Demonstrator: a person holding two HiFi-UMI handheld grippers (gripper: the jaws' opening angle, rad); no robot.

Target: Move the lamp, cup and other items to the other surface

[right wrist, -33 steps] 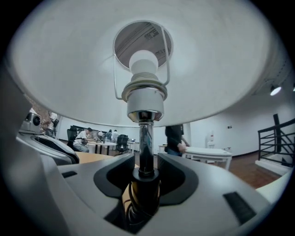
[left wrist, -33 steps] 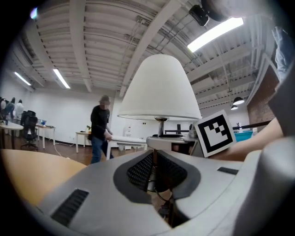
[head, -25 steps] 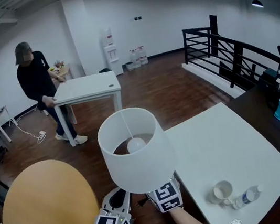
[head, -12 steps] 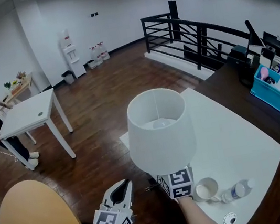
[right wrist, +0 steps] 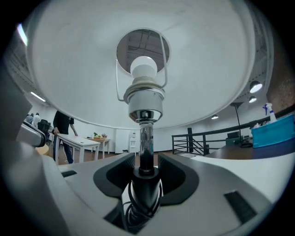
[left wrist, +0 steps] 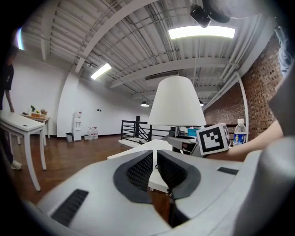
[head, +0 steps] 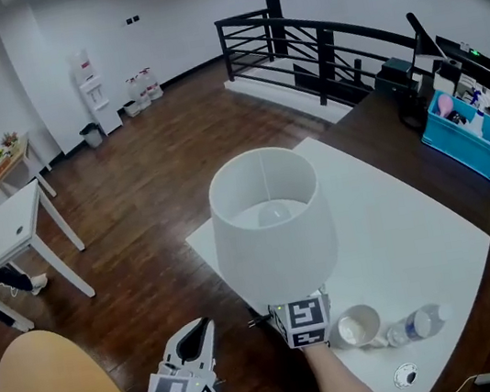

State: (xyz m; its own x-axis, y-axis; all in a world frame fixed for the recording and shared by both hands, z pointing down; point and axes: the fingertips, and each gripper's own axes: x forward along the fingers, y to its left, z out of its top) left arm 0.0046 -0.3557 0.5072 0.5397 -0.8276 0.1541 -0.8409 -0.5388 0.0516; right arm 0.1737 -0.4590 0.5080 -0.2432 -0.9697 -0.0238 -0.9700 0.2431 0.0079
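Right gripper view: lamp stem (right wrist: 145, 138) clamped between right tongs (right wrist: 146, 160).

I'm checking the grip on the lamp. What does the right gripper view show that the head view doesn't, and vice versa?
Only the right gripper view: the right claw with jaws shut on the white-shaded lamp's chrome-and-black stem. Only the head view: a white ceramic cup and clear plastic bottle on the white square table, plus the left claw. Both: the lamp's shade and the black metal railing.
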